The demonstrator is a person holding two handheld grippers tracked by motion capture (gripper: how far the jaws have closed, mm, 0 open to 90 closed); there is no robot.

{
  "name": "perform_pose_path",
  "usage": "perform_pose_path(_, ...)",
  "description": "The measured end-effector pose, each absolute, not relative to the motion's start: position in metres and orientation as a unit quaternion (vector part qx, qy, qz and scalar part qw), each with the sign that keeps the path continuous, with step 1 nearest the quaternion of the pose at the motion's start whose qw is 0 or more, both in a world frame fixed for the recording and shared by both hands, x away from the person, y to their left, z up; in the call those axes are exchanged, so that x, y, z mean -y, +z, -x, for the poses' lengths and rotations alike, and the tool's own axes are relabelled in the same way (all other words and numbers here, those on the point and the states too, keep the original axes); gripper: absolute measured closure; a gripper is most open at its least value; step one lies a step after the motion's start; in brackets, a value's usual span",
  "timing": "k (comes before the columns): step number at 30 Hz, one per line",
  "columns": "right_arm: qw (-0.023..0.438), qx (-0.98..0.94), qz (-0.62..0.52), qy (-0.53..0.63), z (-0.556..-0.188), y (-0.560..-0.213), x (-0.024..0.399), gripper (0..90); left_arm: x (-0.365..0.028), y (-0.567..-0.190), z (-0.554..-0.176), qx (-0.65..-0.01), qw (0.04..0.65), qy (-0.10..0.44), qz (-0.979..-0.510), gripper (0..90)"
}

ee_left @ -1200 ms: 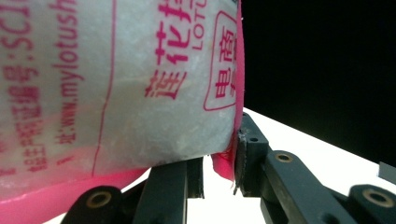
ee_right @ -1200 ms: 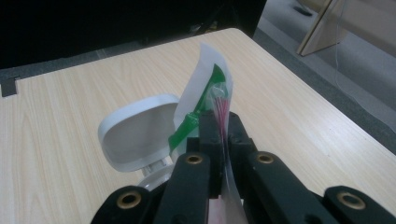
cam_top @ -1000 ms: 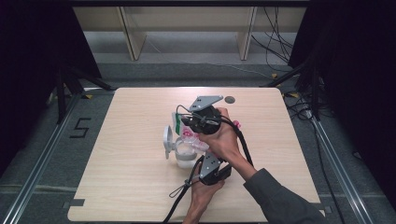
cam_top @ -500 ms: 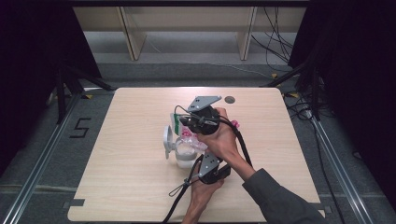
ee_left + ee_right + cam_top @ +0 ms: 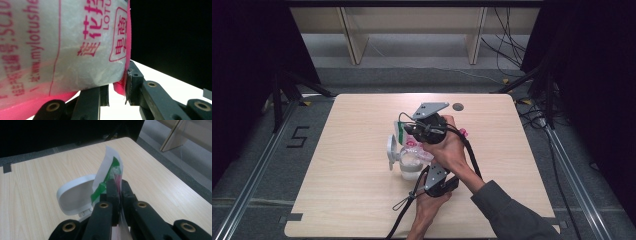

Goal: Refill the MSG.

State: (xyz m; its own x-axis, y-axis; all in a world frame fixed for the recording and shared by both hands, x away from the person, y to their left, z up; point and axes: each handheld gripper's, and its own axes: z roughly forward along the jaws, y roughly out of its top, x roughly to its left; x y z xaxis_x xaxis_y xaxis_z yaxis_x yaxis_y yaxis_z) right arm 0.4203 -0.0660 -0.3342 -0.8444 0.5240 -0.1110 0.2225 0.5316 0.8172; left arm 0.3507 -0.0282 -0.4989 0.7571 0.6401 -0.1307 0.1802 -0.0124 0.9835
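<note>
Right gripper view has my right gripper (image 5: 117, 192) pinching the limp, slippery bag (image 5: 110, 173) by its top edge (left gripper (image 5: 116, 93) nips the bottom hem).

desk (image 5: 347, 200): pale wood grain, light tan, with a small dark round spot near its far edge
bag (image 5: 62, 45): translucent white film, pink-red printed lettering and line borders, solid pink band along its edges
bag top strip (image 5: 110, 173): white with a green stripe, thin pink lines beside it
container lid (image 5: 75, 195): plain white
left gripper (image 5: 435, 181): black, grey plate
right gripper (image 5: 417, 131): black jaws with brass-coloured pins, grey plate
sleeve (image 5: 512, 215): dark grey
</note>
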Motion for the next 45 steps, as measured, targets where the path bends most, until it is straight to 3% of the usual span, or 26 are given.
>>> perform_pose_path(45,0.174,-0.859,-0.211,0.432,-0.4203,-0.3343,0.0628,89.4,0.0313,-0.4994,-0.3511,-0.303,0.643,0.195,-0.676,75.6)
